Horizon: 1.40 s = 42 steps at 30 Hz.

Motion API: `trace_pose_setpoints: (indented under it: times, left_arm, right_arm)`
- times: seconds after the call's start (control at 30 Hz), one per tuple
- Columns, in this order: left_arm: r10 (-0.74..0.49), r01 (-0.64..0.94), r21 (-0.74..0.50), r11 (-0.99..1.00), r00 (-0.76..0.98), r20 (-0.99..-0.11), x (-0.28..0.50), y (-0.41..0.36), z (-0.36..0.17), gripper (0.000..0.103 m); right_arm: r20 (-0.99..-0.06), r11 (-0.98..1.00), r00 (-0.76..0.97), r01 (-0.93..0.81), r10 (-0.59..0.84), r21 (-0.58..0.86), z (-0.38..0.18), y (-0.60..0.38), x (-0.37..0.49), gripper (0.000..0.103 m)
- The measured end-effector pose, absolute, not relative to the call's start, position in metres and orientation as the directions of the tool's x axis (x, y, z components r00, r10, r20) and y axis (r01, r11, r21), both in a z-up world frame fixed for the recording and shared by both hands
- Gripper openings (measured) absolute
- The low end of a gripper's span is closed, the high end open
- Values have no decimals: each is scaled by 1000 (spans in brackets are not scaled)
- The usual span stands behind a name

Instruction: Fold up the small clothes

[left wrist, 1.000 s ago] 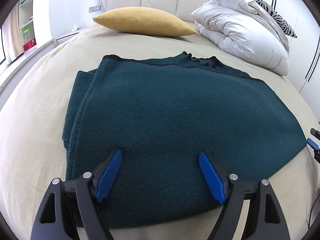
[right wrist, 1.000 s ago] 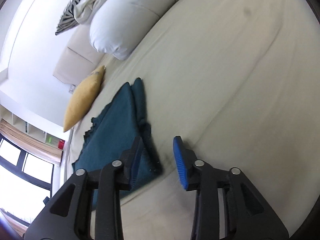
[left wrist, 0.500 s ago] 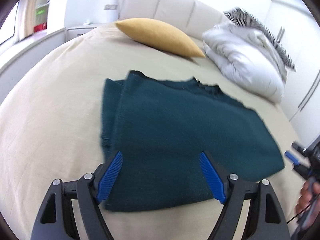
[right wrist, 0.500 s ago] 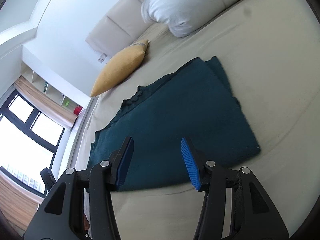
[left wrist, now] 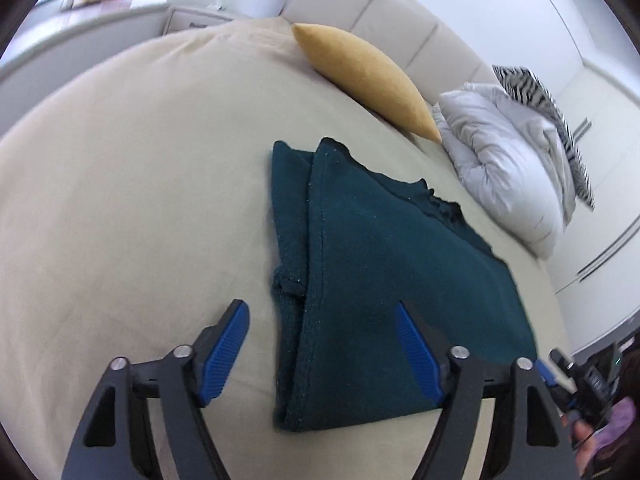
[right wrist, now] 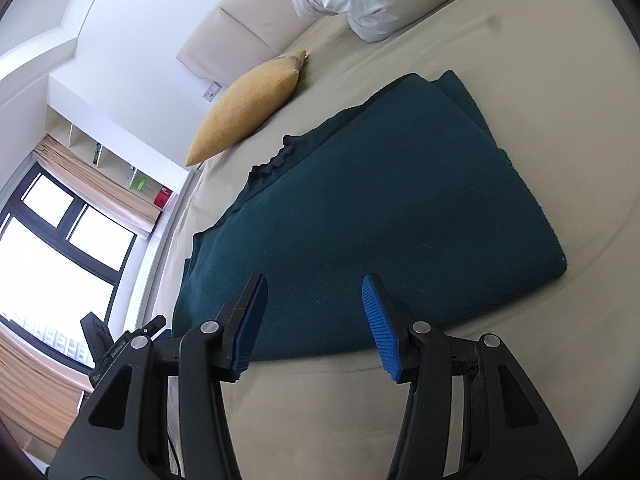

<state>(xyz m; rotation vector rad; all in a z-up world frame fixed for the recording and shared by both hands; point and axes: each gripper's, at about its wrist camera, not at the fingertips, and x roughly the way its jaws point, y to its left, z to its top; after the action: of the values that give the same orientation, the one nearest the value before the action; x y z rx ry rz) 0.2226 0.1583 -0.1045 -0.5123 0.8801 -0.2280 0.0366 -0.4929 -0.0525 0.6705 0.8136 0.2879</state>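
Note:
A dark teal knitted garment (left wrist: pixel 384 280) lies folded flat on the beige bed; it also shows in the right wrist view (right wrist: pixel 380 208). My left gripper (left wrist: pixel 320 352) is open and empty, above the garment's near left corner, one blue pad over the sheet and one over the cloth. My right gripper (right wrist: pixel 316 320) is open and empty, just above the garment's near edge. The right gripper's tip shows at the lower right of the left wrist view (left wrist: pixel 560 368).
A mustard cushion (left wrist: pixel 368 76) and a white duvet (left wrist: pixel 512 160) with a zebra pillow lie at the head of the bed by the padded headboard (left wrist: pixel 400 16). Beige sheet (left wrist: pixel 120 200) surrounds the garment. A window (right wrist: pixel 52 248) and shelves are at the side.
Both grippers have swung around the garment: the left view shifted to its left edge, the right view from its right side to its near edge. The garment has not moved. Both stay open.

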Motion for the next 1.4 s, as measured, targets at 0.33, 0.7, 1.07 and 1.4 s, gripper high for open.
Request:
trace_pose_setpoints:
  times: [0.33,0.7,1.07,1.4]
  left_arm:
    - [-367,-20,-466,885,586,-722,211,148,-120,12]
    - [-328,-16,-426,905,612,-720,195,148,-123,8]
    - [-314,-50,-464,884,672,-670,213,174,-92,80]
    - [-583,-39,-694,719,510,-633,292,178,-128,74]
  right_arm:
    - [-594,773,635,-7,494,635,-62,-483,35,49]
    - [-636,793,601,7,484,610,-75,-478,35,49]
    - [-608,779,598,-45,522,625,-66,-469,50,51]
    - [-553,713,555,-110,622,692,-62,-446,89,53]
